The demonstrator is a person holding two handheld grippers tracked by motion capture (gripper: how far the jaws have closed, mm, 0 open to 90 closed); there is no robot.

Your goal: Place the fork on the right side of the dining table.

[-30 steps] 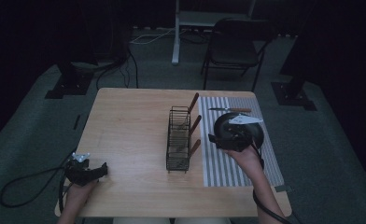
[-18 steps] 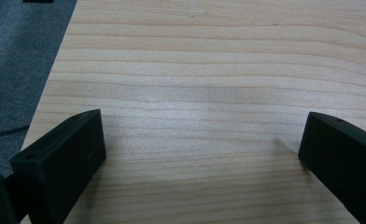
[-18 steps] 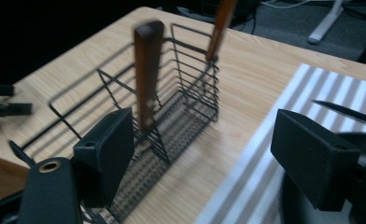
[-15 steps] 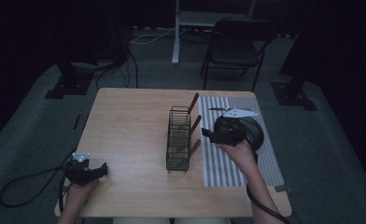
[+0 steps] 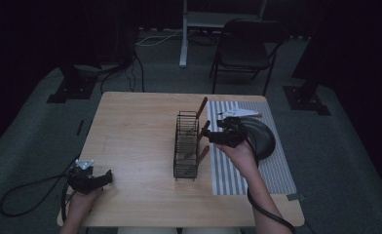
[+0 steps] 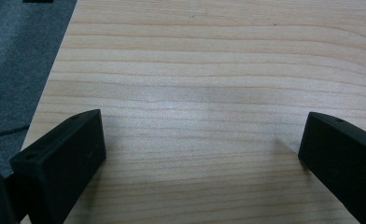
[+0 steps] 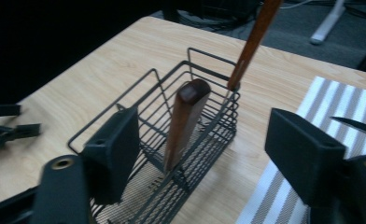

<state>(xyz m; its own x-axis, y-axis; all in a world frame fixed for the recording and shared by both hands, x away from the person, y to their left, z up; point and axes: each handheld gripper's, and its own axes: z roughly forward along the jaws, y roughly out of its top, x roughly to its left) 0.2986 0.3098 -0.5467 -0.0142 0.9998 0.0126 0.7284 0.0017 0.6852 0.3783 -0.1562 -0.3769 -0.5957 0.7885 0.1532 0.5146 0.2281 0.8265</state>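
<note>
The right gripper (image 5: 209, 137) has its jaws apart, just been closing, empty, near a wooden handle (image 7: 183, 123) in the rack (image 5: 185, 146). The left gripper (image 5: 107, 176) rests wide apart on the table (image 5: 135, 131).

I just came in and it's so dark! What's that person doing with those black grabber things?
A person is putting wooden-handled utensils into a black wire basket on a wooden table. The right gripper is beside the basket, jaws apart and just closing a little, holding nothing. The left gripper rests open near the table's corner. A dark plate lies on a striped mat.
</note>
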